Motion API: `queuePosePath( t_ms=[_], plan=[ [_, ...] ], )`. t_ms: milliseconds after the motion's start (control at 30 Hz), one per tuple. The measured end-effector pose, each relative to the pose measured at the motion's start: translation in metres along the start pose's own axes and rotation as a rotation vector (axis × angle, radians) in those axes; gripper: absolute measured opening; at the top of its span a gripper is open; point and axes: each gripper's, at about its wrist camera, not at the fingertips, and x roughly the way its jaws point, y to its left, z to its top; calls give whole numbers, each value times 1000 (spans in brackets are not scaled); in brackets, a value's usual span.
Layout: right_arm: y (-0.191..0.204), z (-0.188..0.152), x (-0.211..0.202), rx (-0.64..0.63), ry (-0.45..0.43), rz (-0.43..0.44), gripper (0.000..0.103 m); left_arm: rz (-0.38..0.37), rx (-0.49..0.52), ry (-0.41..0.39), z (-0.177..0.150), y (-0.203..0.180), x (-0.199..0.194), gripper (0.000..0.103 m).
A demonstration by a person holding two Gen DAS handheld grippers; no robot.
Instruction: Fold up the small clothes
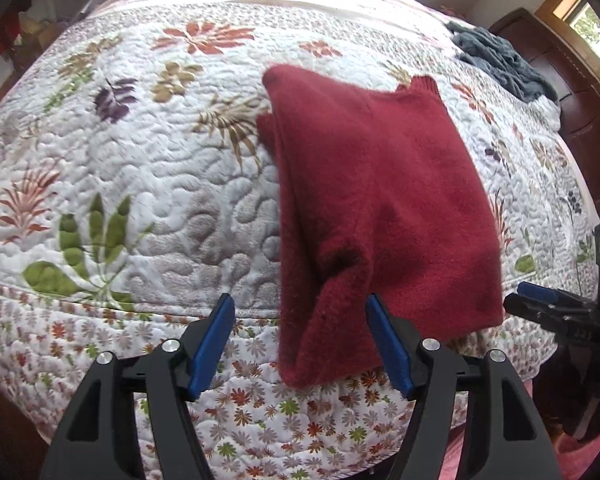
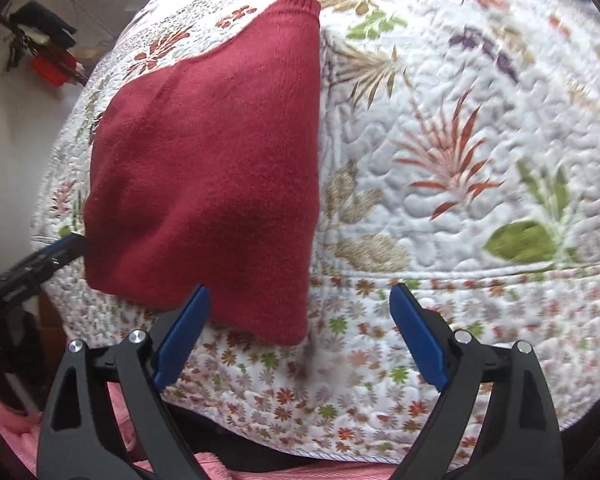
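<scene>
On the bed, over a white quilt with a leaf and flower print, lies a dark red sweater, folded into a narrow stack with its ribbed cuff at the far end. Its near end hangs slightly over the quilt's flowered border at the bed's edge. Both grippers hover just short of that edge, each with its blue-padded jaws spread wide and holding nothing. The left gripper faces the near left corner of the sweater; the right gripper sits off the sweater's near right corner, one pad in front of the cloth. A crumpled grey-blue garment rests far back on the bed, well apart from the sweater.
</scene>
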Motion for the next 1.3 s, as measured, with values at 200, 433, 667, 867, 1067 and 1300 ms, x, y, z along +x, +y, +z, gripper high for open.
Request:
queuePosePath(
  t_ms=[200,433,667,867,1067,1300],
  plan=[
    [14,5,-21,-15,-34,-66,91,60,-24,-15,6,-5,-19,69],
    [31,8,-46,-32,-74,-99,94,135,11,-52,10,-18,-40,76],
    [41,9,-65,-33,-84,-157,95,153,23,-76,12,-26,-58,81],
    [54,6,-81,-58,-121,-197,95,168,12,-81,11,-28,-68,82],
    [62,2,-92,-71,-145,-224,95,175,17,-93,9,-33,-82,83],
    [66,-4,-102,-63,-154,-217,95,205,27,-100,6,-39,-92,83]
  ],
)
